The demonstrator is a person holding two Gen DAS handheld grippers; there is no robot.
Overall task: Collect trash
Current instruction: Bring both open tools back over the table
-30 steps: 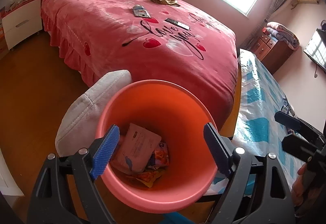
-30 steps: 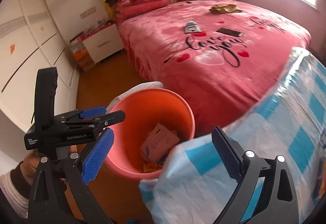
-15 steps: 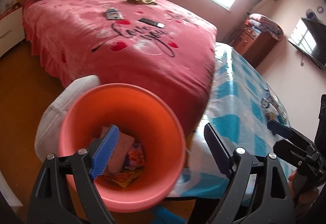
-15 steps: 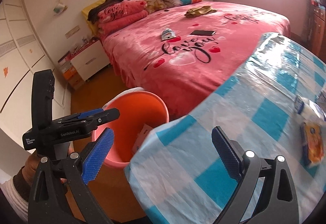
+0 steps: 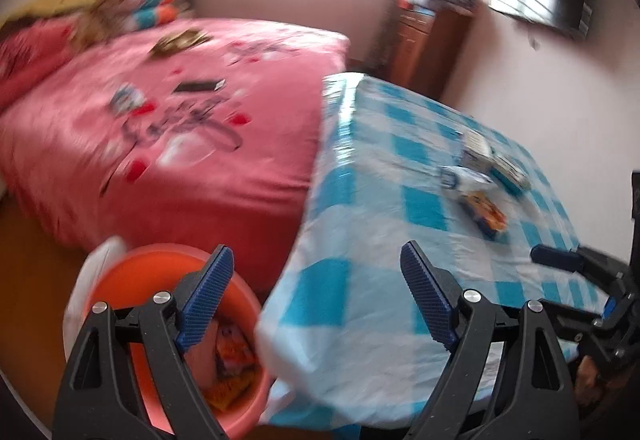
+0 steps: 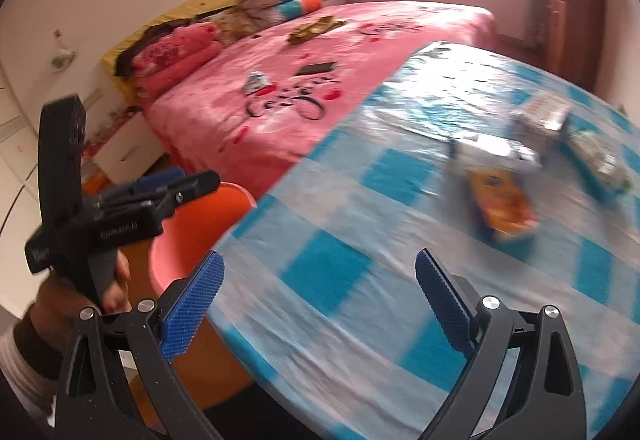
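An orange bin (image 5: 116, 280) with wrappers inside stands on the floor at the table's near-left corner; its rim also shows in the right wrist view (image 6: 192, 236). On the blue-checked table (image 5: 360, 280) lie an orange snack packet (image 5: 486, 213), a silver wrapper (image 5: 460, 177) and small boxes (image 5: 478, 149). In the right wrist view the packet (image 6: 504, 209) lies ahead of my open, empty right gripper (image 6: 316, 292). My left gripper (image 5: 316, 280) is open and empty, over the table's corner beside the bin.
A pink bed (image 5: 160, 127) beyond the table carries a phone (image 5: 200, 85), a small packet (image 5: 126, 99) and a crumpled cloth (image 5: 180, 39). A wooden cabinet (image 5: 432, 47) stands at the far wall. A white bag (image 5: 92, 264) lies behind the bin.
Both grippers have swung right, away from the bin and toward the table. The trash on the tablecloth has come into view. Both stay open and empty.
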